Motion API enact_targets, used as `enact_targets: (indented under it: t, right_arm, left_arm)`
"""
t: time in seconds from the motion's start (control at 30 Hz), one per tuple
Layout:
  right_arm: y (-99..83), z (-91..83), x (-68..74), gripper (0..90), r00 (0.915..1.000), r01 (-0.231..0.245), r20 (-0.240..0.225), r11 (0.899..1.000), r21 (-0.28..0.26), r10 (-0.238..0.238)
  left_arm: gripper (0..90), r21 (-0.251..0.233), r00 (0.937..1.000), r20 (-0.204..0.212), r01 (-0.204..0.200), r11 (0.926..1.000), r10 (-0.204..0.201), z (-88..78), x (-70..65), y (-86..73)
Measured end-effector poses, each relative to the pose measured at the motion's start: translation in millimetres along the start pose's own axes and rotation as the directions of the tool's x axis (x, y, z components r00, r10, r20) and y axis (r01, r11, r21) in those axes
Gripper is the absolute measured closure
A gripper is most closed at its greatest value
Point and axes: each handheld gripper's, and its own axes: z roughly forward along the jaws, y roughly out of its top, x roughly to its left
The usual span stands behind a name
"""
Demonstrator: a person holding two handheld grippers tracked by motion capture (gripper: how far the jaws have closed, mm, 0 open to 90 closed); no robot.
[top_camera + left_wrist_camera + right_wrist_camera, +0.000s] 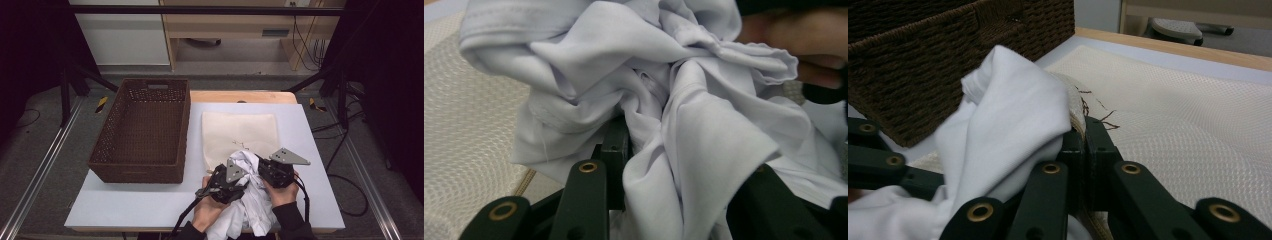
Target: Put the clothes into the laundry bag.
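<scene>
High view: 2 hands are holding the left gripper [235,184] and right gripper [267,169] in a white cloth [252,200] at the tabletop's [125,205] near edge, partly covering a mesh bag [240,131]; a basket [142,131] is sitting left.
Left gripper view: jaws are biting the cloth [649,100], tips buried.
Right gripper view: jaws are pressing together on the bag's [1188,130] edge, cloth [1003,135] draping alongside.

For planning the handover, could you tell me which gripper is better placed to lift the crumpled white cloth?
Left, probably: the left gripper grips the crumpled white cloth, while the right gripper pinches the cream mesh bag's edge.

This looks like a lab recording bay: black frame bars [200,10] overhead, floor rails [35,175], loose cables [345,150], and a plain white table [130,205].
</scene>
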Motion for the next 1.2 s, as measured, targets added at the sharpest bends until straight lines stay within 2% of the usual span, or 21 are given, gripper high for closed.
enact_targets:
  t: [0.03,0.07,0.1,0.17,0.27,0.33,0.43,0.5,0.57,0.67,0.7,0.73,0.77,0.83,0.87,0.9,1.03,1.1,1.2]
  right_arm:
    - [0.0,0.0,0.0,88.0,1.0,0.0,0.0,1.0,0.0,0.0]
    - [-1.1,1.6,0.7,88.0,1.0,0.007,-0.004,1.0,0.007,-0.006]
    - [-1.2,2.2,2.2,88.0,0.9999,0.01,-0.006,1.0,0.008,-0.01]
    - [1.2,1.3,5.7,88.0,0.9995,0.027,-0.013,1.0,-0.003,-0.027]
    - [5.1,-3.3,8.0,88.0,0.9992,0.032,-0.025,0.999,-0.037,-0.033]
    - [4.6,-3.9,8.5,87.9,0.999,0.033,-0.027,0.999,-0.037,-0.034]
    - [3.0,-3.8,6.8,87.8,0.9992,0.027,-0.03,0.999,-0.034,-0.028]
    - [0.8,-3.6,2.1,87.7,0.9993,0.027,-0.026,0.999,-0.03,-0.028]
    - [-1.1,-3.6,-0.4,87.6,0.9993,0.027,-0.025,0.999,-0.02,-0.027]
    - [-2.9,-5.5,-1.7,87.6,0.999,0.041,-0.017,0.999,-0.023,-0.041]
    - [-3.0,-5.8,-1.9,87.6,0.999,0.042,-0.017,0.999,-0.022,-0.042]
    - [-3.1,-5.9,-1.7,87.5,0.999,0.043,-0.015,0.999,-0.023,-0.043]
    - [-3.2,-6.0,-1.5,87.4,0.9989,0.044,-0.015,0.999,-0.023,-0.045]
    - [-3.3,-6.0,-0.9,87.3,0.9988,0.046,-0.012,0.999,-0.024,-0.046]
    - [-3.3,-5.6,-0.2,87.5,0.9991,0.041,-0.012,0.999,-0.02,-0.041]
    - [-3.2,-5.5,0.1,87.5,0.9992,0.04,-0.008,0.999,-0.02,-0.04]
    - [-2.6,-3.8,1.7,87.8,0.9994,0.033,-0.01,0.999,-0.015,-0.034]
    - [-1.9,-2.5,3.0,87.9,0.9996,0.026,-0.012,1.0,-0.012,-0.026]
    - [-1.2,-1.4,4.9,87.9,0.9997,0.021,-0.012,1.0,-0.007,-0.021]
  left_arm:
    - [63.2,0.0,1.0,0.0,0.0,1.0,0.0,0.0,0.0,0.0]
    - [63.2,0.044,0.9997,-0.023,0.003,0.999,-0.002,15.6,4.9,-3.0]
    - [63.2,0.07,0.9994,-0.031,0.014,0.9975,-0.011,23.6,9.4,-5.4]
    - [62.9,0.072,0.9977,-0.015,0.068,0.9951,-0.067,30.0,21.1,-7.8]
    - [62.0,0.068,0.9969,-0.042,0.069,0.9953,-0.066,32.8,26.7,-5.7]
    - [59.8,0.058,0.9961,-0.054,0.073,0.9957,-0.07,32.9,26.7,-6.0]
    - [50.8,0.035,0.9962,-0.057,0.067,0.9971,-0.065,29.8,24.2,-8.2]
    - [39.5,0.019,0.9952,-0.014,0.097,0.9952,-0.096,18.5,23.7,-9.3]
    - [28.0,0.009,0.995,0.009,0.099,0.995,-0.099,5.7,22.9,-9.3]
    - [24.3,-0.026,0.9959,0.018,0.089,0.9957,-0.089,-16.3,20.0,-14.9]
    - [24.5,-0.026,0.9959,0.018,0.089,0.9957,-0.089,-16.3,20.0,-14.9]
    - [25.0,-0.023,0.9967,-0.009,0.081,0.9965,-0.081,-23.9,17.9,-21.6]
    - [26.7,-0.022,0.9965,-0.015,0.081,0.9964,-0.082,-25.2,17.4,-26.1]
    - [33.0,-0.022,0.9959,-0.014,0.089,0.9958,-0.089,-24.4,17.1,-31.3]
    - [36.6,-0.032,0.9935,0.005,0.114,0.993,-0.114,-18.9,18.8,-41.0]
    - [39.3,-0.03,0.9925,0.004,0.122,0.9921,-0.122,-15.9,19.8,-44.2]
    - [62.6,-0.019,0.991,0.01,0.134,0.9908,-0.134,-11.2,24.6,-46.3]
    - [70.6,-0.019,0.9912,0.01,0.132,0.991,-0.132,-11.1,25.0,-46.1]
    - [79.4,-0.058,0.9929,-0.005,0.118,0.9913,-0.118,-16.8,18.4,-43.5]
